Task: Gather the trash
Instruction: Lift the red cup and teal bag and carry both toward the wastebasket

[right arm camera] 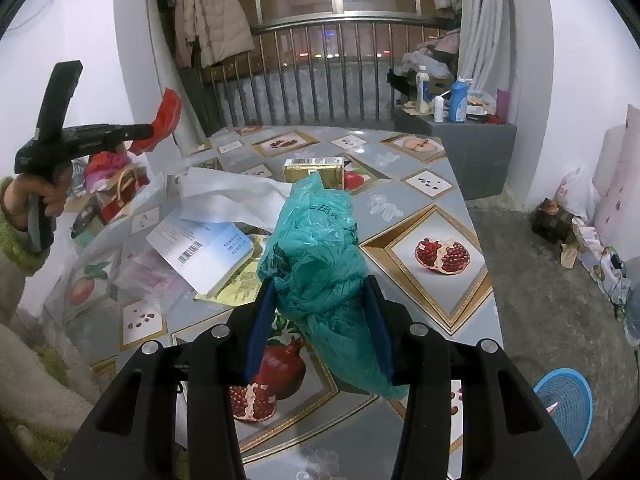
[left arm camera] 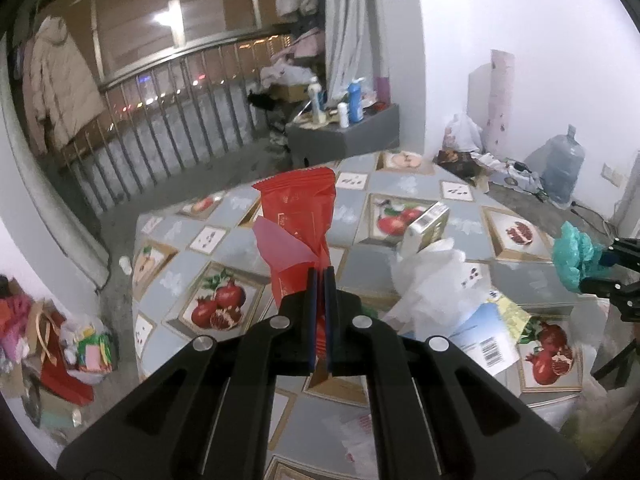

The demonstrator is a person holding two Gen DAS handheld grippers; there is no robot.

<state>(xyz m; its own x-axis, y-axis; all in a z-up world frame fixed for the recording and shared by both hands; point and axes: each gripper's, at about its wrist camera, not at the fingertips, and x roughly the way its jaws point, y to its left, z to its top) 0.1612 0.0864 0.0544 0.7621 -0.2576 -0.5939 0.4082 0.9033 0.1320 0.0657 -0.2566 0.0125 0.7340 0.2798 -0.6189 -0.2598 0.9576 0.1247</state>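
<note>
My left gripper (left arm camera: pixel 319 276) is shut on a red snack wrapper (left arm camera: pixel 298 216), which stands up from the pads above the table; a pink torn flap hangs off its left side. From the right wrist view the same left gripper (right arm camera: pixel 150 132) is raised at the far left with the red wrapper (right arm camera: pixel 166 120) at its tip. My right gripper (right arm camera: pixel 320 296) is shut on a crumpled teal plastic bag (right arm camera: pixel 316 252), held over the table. That teal bag (left arm camera: pixel 574 256) and the right gripper (left arm camera: pixel 600 270) show at the right edge of the left wrist view.
The table (right arm camera: pixel 420 200) carries a fruit-print cloth with a white plastic sheet (right arm camera: pixel 236 196), a white booklet with a barcode (right arm camera: pixel 200 248), a small gold box (right arm camera: pixel 314 168) and a yellow paper. A blue basket (right arm camera: pixel 566 404) stands on the floor at the right. Bags clutter the floor (left arm camera: pixel 60 344) at the left.
</note>
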